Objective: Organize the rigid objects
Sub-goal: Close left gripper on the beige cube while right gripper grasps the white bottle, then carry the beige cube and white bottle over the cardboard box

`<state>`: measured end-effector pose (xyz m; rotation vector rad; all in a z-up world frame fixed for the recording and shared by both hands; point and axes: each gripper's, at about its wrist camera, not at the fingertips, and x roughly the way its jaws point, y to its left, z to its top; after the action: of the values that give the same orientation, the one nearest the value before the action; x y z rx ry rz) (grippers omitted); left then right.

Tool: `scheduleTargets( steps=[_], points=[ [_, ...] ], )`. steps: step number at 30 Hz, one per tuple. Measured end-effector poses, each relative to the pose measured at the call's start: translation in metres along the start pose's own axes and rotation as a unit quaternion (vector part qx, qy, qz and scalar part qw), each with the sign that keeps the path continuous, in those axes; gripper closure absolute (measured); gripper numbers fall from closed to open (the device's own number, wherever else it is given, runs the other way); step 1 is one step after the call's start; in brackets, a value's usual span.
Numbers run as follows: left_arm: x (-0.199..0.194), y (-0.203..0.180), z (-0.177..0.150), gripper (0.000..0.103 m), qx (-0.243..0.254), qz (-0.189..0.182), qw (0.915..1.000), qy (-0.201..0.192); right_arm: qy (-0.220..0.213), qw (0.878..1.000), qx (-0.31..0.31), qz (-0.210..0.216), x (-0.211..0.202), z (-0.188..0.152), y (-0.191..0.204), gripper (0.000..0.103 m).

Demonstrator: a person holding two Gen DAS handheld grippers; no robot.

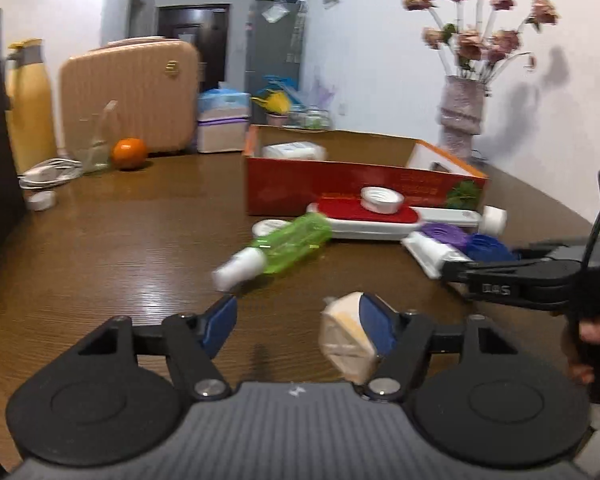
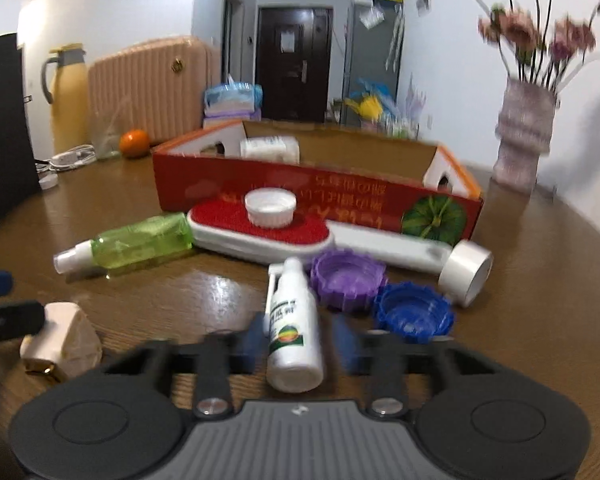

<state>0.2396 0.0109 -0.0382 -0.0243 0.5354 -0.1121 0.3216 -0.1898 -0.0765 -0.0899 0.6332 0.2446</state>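
Each handheld gripper has a dark grey ribbed housing with a small pale emblem at its top edge, flanked by two round black discs with a raised inner ring. Black linkage arms pivot on silver screw heads and carry the left gripper's blue pads. The right gripper is built the same, its blue pads blurred. Seen from the left wrist camera, its black side bears pale lettering, perhaps "S40" upside down, and a dark cable loops beside it. The hand grips a black handle.
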Motion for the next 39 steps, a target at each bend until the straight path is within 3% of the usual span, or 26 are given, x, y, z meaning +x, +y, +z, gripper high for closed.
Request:
scheduleTargets(
  steps=[4, 7, 10, 13, 15, 17, 22, 25, 26, 27, 34, 39],
  points=[
    [-0.001, 0.013, 0.003, 0.041, -0.024, 0.048, 0.9985, 0.006, 0.009, 1.0, 0.014, 0.004, -0.008, -0.007, 0.0, 0.076],
    [-0.009, 0.013, 0.005, 0.037, -0.051, 0.008, 0.9987, 0.0, 0.014, 1.0, 0.017, 0.015, -0.026, -0.019, 0.003, 0.076],
    [-0.011, -0.006, 0.006, 0.034, -0.044, -0.043, 0.9981, 0.002, 0.016, 1.0, 0.022, 0.014, -0.041, -0.028, 0.003, 0.076],
    [0.002, -0.025, 0.002, 0.045, -0.034, -0.04, 0.9983, 0.027, 0.009, 1.0, 0.014, 0.013, -0.047, -0.03, 0.003, 0.074],
    [0.011, -0.033, -0.002, 0.064, -0.036, -0.032, 0.998, 0.04, 0.007, 1.0, 0.012, 0.014, -0.046, -0.029, 0.002, 0.074],
    [0.014, -0.036, -0.004, 0.069, -0.032, -0.027, 0.9985, 0.035, 0.009, 1.0, 0.013, 0.015, -0.043, -0.029, 0.0, 0.074],
    [0.012, -0.024, -0.002, 0.07, -0.017, -0.013, 0.9995, 0.024, 0.008, 0.999, 0.021, 0.027, -0.039, -0.03, -0.004, 0.074],
    [0.014, -0.023, -0.002, 0.055, -0.002, -0.021, 0.9995, 0.025, 0.009, 0.999, 0.022, 0.029, -0.035, -0.029, -0.004, 0.074],
    [0.017, -0.024, -0.003, 0.057, 0.0, -0.028, 0.9992, 0.03, 0.009, 0.999, 0.022, 0.029, -0.033, -0.028, -0.004, 0.073],
    [0.02, -0.025, -0.004, 0.071, -0.002, -0.029, 0.9988, 0.038, 0.009, 0.999, 0.024, 0.03, -0.032, -0.028, -0.004, 0.073],
    [0.019, -0.02, -0.008, 0.071, -0.025, -0.019, 0.9988, 0.039, 0.0, 0.999, 0.035, 0.037, -0.042, -0.031, -0.006, 0.076],
    [-0.001, -0.024, -0.007, 0.071, -0.014, -0.015, 0.9998, 0.006, -0.007, 0.999, 0.024, 0.031, -0.056, -0.036, 0.001, 0.077]
  ],
)
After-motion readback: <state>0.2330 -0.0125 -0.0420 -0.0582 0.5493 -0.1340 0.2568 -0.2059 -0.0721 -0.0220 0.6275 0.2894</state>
